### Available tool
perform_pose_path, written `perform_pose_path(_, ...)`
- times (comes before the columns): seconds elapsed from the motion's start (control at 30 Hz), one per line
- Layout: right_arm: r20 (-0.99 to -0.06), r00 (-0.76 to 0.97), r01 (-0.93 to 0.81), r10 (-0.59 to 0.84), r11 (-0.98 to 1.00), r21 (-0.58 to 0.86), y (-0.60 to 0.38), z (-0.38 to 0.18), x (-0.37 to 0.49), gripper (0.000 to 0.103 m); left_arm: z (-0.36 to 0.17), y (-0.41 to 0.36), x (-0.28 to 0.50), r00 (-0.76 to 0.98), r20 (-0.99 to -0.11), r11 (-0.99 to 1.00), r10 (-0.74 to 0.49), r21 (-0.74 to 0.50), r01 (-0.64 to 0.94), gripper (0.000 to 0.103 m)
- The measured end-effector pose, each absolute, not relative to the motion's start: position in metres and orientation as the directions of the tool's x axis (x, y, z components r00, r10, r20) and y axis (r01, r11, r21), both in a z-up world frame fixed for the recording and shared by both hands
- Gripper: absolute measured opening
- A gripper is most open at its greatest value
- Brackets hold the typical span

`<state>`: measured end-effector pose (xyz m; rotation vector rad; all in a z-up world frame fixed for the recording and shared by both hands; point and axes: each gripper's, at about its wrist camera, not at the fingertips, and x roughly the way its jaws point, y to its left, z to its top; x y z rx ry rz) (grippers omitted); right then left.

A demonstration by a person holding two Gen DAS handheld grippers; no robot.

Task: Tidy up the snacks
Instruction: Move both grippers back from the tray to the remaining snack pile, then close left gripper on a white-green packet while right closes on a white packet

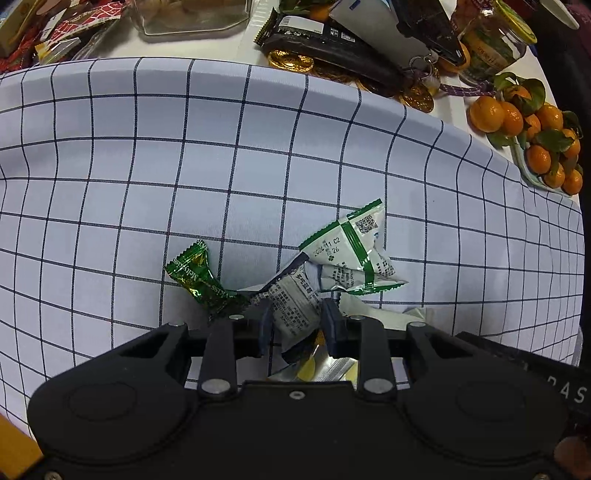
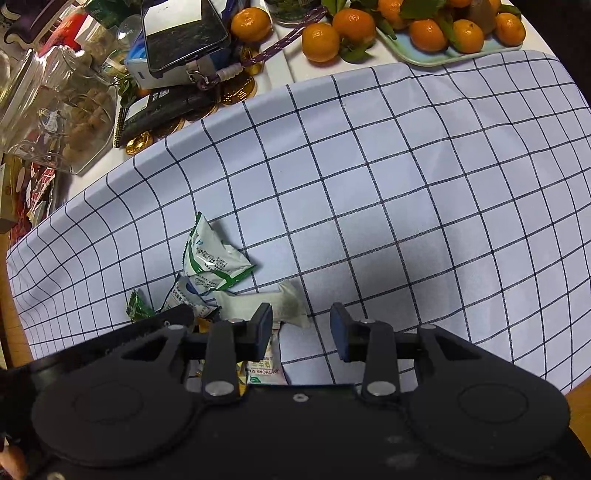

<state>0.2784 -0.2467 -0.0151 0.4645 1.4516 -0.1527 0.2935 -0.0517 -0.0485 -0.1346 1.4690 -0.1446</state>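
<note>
The snacks sit in a small pile on the checked cloth (image 1: 258, 147), right under both grippers. The job looks like it is still in the middle.

The left gripper (image 1: 297, 325) points down at the pile. A grey packet (image 1: 295, 306) stands between its jaws. The jaws are partly apart, and I cannot tell if they press on the packet or just sit beside it.

Next to it lie a green candy (image 1: 201, 282) and a white and green packet (image 1: 351, 254). Both still wait on the cloth.

The right gripper (image 2: 301, 326) has its jaws apart with nothing between them, only bare cloth. A white packet (image 2: 266, 301) lies just past its left jaw.

At the far edge are a jar (image 2: 66, 110), gold coins (image 1: 291, 61), a phone (image 2: 181, 33) and oranges (image 1: 524, 129). I cannot tell where the snacks should go.
</note>
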Motion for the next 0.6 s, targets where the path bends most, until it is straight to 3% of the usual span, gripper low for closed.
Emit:
perform_pose_path(0.27, -0.975, 0.134, 0.373, 0.179, 0.902, 0.217, -0.247, -0.012, 0.278, 0.037, -0.053, -0.048, 0.296, 0.118, -0.979, 0.983, -0.165, -0.173, -0.058, 0.05)
perform_pose_path(0.6, -0.977, 0.12, 0.369, 0.175, 0.906, 0.207, -0.245, -0.015, 0.279, 0.037, -0.062, -0.055, 0.293, 0.096, -0.989, 0.989, -0.116, -0.124, -0.082, 0.054)
